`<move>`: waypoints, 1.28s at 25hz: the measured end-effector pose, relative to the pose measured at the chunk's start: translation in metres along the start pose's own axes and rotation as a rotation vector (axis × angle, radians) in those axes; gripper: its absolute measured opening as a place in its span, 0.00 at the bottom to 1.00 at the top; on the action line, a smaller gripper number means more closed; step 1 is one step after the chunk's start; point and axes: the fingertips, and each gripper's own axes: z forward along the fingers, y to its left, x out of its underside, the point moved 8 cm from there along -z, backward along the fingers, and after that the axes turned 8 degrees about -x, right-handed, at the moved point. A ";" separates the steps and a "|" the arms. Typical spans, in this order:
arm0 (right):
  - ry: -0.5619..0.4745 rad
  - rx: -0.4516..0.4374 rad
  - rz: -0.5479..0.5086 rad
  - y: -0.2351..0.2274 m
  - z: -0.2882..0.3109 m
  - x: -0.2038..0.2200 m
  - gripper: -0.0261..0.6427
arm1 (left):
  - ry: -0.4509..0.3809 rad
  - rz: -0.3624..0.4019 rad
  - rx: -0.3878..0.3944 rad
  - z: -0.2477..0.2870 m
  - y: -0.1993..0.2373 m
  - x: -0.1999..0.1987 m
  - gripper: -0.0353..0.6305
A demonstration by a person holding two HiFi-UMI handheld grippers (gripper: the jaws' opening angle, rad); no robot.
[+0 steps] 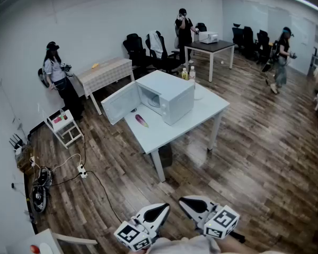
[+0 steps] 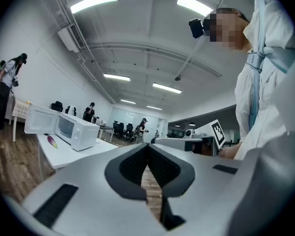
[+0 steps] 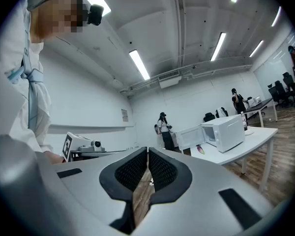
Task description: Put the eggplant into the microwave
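Observation:
A purple eggplant (image 1: 141, 120) lies on the white table (image 1: 206, 107), just in front of the white microwave (image 1: 172, 95), whose door (image 1: 120, 103) swings open to the left. The eggplant (image 2: 52, 141) and microwave (image 2: 71, 131) show small at the left of the left gripper view; the eggplant (image 3: 200, 149) and microwave (image 3: 225, 130) also show at the right of the right gripper view. Both grippers are far from the table, held close to the person at the bottom of the head view. My left gripper (image 1: 160, 211) is shut and empty. My right gripper (image 1: 188, 202) is shut and empty too.
A small white stool (image 1: 64, 127) and a power strip with cables (image 1: 81, 170) sit on the wood floor left of the table. A checkered table (image 1: 106, 71), office chairs (image 1: 148, 49) and a dark table (image 1: 209, 47) stand behind. Three other people (image 1: 57, 74) stand around the room.

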 end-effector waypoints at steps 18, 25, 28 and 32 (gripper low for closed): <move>-0.012 -0.049 0.012 -0.001 0.021 0.003 0.10 | 0.002 -0.014 -0.041 -0.011 0.016 0.002 0.06; 0.008 -0.092 0.040 -0.003 0.052 0.010 0.10 | 0.008 -0.034 -0.076 -0.025 0.040 0.003 0.06; 0.011 -0.094 0.036 -0.007 0.073 0.011 0.10 | 0.006 -0.041 -0.087 -0.031 0.059 -0.001 0.06; 0.009 -0.098 0.023 -0.015 0.107 0.010 0.10 | -0.001 -0.043 -0.099 -0.039 0.092 -0.011 0.06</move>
